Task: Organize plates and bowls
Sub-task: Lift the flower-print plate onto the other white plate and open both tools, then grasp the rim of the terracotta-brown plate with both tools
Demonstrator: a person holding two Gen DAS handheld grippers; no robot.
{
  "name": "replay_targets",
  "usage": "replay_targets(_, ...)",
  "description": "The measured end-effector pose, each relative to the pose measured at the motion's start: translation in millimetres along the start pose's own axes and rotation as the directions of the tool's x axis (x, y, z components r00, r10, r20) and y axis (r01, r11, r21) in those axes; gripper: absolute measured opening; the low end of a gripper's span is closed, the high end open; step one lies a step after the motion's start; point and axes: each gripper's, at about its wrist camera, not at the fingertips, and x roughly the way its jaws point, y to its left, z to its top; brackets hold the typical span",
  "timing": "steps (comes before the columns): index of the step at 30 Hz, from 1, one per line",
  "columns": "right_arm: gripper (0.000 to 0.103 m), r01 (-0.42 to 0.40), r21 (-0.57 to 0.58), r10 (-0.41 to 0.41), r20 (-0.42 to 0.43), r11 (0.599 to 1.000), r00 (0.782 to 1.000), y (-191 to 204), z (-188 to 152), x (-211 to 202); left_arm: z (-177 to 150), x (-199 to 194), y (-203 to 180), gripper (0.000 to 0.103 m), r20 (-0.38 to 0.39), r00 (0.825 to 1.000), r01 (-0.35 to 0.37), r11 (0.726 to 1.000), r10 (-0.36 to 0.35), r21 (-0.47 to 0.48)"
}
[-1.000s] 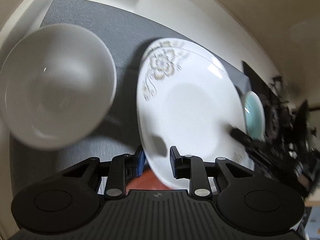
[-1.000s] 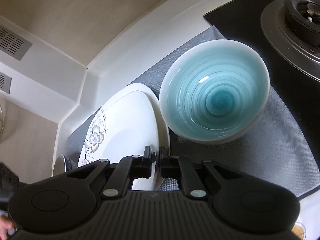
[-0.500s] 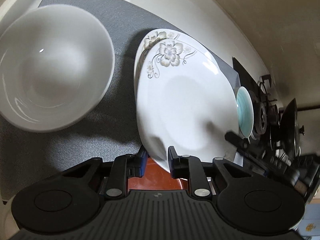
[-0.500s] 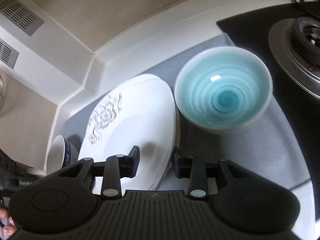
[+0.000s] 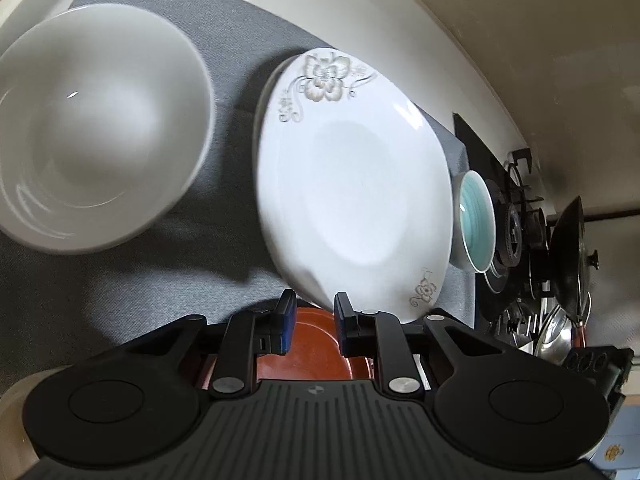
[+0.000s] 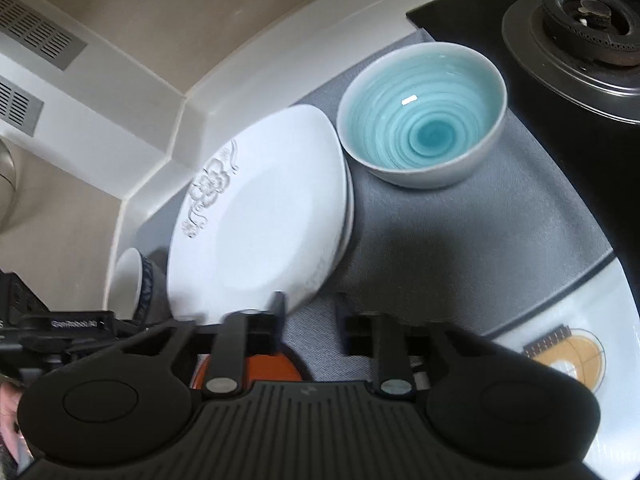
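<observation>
White bowl (image 5: 92, 128) far left on grey mat (image 5: 168, 280). My left gripper (image 5: 312, 312) jaws apart, straddling near rim of floral plate (image 5: 352, 184). Teal bowl (image 6: 420, 116) right. My right gripper (image 6: 310, 316) spread, holding nothing.

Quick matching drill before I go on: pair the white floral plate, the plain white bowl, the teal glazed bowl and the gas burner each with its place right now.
Things:
1. white floral plate
2. plain white bowl
3. teal glazed bowl
4. gas burner

Places:
A. on the black stovetop, off the grey mat
B. middle of the grey mat, between the two bowls
C. mat's end next to the stovetop
D. mat's end away from the stovetop

Pairs: 1-B, 2-D, 3-C, 4-A
</observation>
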Motion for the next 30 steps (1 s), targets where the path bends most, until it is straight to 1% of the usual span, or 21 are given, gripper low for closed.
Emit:
replay_targets(2, 0.004, -0.004, 0.009, 0.004, 0.02, 1.0, 1.0, -2.4, 5.0, 0.4, 0.2, 2.0, -4.7, 0.021, -0.003, 1.0, -0.006, 1.0, 0.006, 0.014)
replay_targets(5, 0.003, 0.023, -0.002, -0.023, 0.034, 1.0, 0.999, -2.6, 16.0, 3.5, -1.1, 4.8, -11.6, 0.021, -0.005, 1.0, -0.029, 0.999, 0.029, 0.042)
replay_targets(10, 0.003, 0.049, -0.024, -0.048, 0.025, 0.999, 0.999, -0.5, 25.7, 10.2, -5.2, 7.1, -18.4, 0.021, -0.002, 0.999, -0.044, 0.997, 0.044, 0.064)
replay_targets(11, 0.007, 0.053, -0.045, -0.052, 0.026, 0.998, 0.998, 2.6, 24.7, 8.4, -6.1, 5.7, -20.2, 0.021, 0.002, 0.999, -0.05, 0.996, 0.05, 0.068)
replay_targets(12, 0.008, 0.049, -0.073, -0.046, 0.031, 0.996, 0.998, 6.9, 22.1, 4.4, -7.4, 2.6, -22.3, 0.021, 0.01, 0.998, -0.058, 0.995, 0.058, 0.077)
replay_targets(13, 0.011, 0.035, -0.106, -0.032, 0.032, 0.994, 0.999, 11.2, 18.6, -0.2, -9.8, -0.9, -25.4, 0.021, 0.022, 0.998, -0.067, 0.994, 0.065, 0.087)
replay_targets(14, 0.035, 0.024, -0.153, -0.02, 0.025, 0.988, 0.999, 17.2, 13.0, -4.8, -11.8, -6.0, -27.4, 0.023, 0.035, 0.997, -0.077, 0.992, 0.074, 0.097)
replay_targets(15, 0.053, 0.022, -0.205, -0.02, 0.013, 0.978, 1.0, 23.2, 6.3, -8.3, -14.7, -10.7, -29.5, 0.03, 0.048, 0.995, -0.094, 0.99, 0.09, 0.105)
replay_targets(16, 0.08, 0.019, -0.264, -0.02, -0.002, 0.964, 1.0, 29.4, -2.8, -10.9, -19.0, -14.5, -31.9, 0.036, 0.057, 0.993, -0.114, 0.987, 0.108, 0.114)
replay_targets(17, 0.093, 0.009, -0.319, -0.018, -0.025, 0.948, 1.0, 35.0, -12.4, -12.1, -23.2, -18.0, -33.8, 0.05, 0.066, 0.989, -0.139, 0.982, 0.131, 0.128)
replay_targets(18, 0.094, 0.006, -0.363, -0.026, -0.048, 0.932, 0.998, 39.8, -22.4, -11.6, -27.5, -20.7, -35.6, 0.058, 0.074, 0.985, -0.168, 0.975, 0.159, 0.143)
replay_targets(20, 0.094, 0.029, -0.425, -0.072, -0.083, 0.905, 0.994, 46.5, -41.1, -7.0, -34.6, -24.2, -38.1, 0.059, 0.084, 0.974, -0.223, 0.96, 0.211, 0.172)
replay_targets(21, 0.094, 0.043, -0.446, -0.087, -0.078, 0.894, 0.993, 48.2, -48.9, -5.6, -37.2, -24.5, -39.9, 0.059, 0.081, 0.97, -0.243, 0.952, 0.231, 0.186)
replay_targets(23, 0.094, 0.071, -0.439, -0.107, -0.059, 0.896, 0.992, 48.9, -58.7, -4.6, -42.2, -25.0, -43.4, 0.059, 0.072, 0.966, -0.257, 0.943, 0.247, 0.209)
replay_targets(24, 0.093, 0.052, -0.425, -0.095, -0.08, 0.904, 0.992, 47.6, -61.2, -2.7, -44.1, -25.2, -44.8, 0.059, 0.072, 0.965, -0.26, 0.941, 0.251, 0.215)
replay_targets(25, 0.086, 0.025, -0.417, -0.079, -0.112, 0.908, 0.991, 46.3, -62.8, 0.4, -45.7, -25.7, -45.5, 0.059, 0.074, 0.964, -0.265, 0.938, 0.255, 0.222)
replay_targets(26, 0.072, 0.015, -0.424, -0.079, -0.135, 0.905, 0.988, 46.2, -65.8, 3.9, -47.5, -25.7, -47.1, 0.059, 0.077, 0.962, -0.272, 0.934, 0.261, 0.231)
replay_targets(27, 0.063, 0.024, -0.442, -0.099, -0.146, 0.896, 0.984, 46.8, -69.4, 7.0, -49.8, -25.8, -48.5, 0.059, 0.081, 0.96, -0.281, 0.929, 0.269, 0.241)
replay_targets(28, 0.042, 0.036, -0.46, -0.12, -0.157, 0.887, 0.98, 47.0, -72.6, 8.9, -51.2, -25.3, -50.0, 0.059, 0.083, 0.958, -0.286, 0.925, 0.274, 0.248)
replay_targets(29, 0.029, 0.043, -0.472, -0.138, -0.169, 0.881, 0.976, 46.7, -75.8, 11.4, -52.2, -24.9, -51.2, 0.059, 0.084, 0.957, -0.289, 0.923, 0.276, 0.254)
replay_targets(30, 0.027, 0.045, -0.475, -0.142, -0.171, 0.879, 0.975, 46.0, -78.3, 11.5, -53.9, -24.7, -52.8, 0.059, 0.084, 0.956, -0.292, 0.921, 0.279, 0.258)
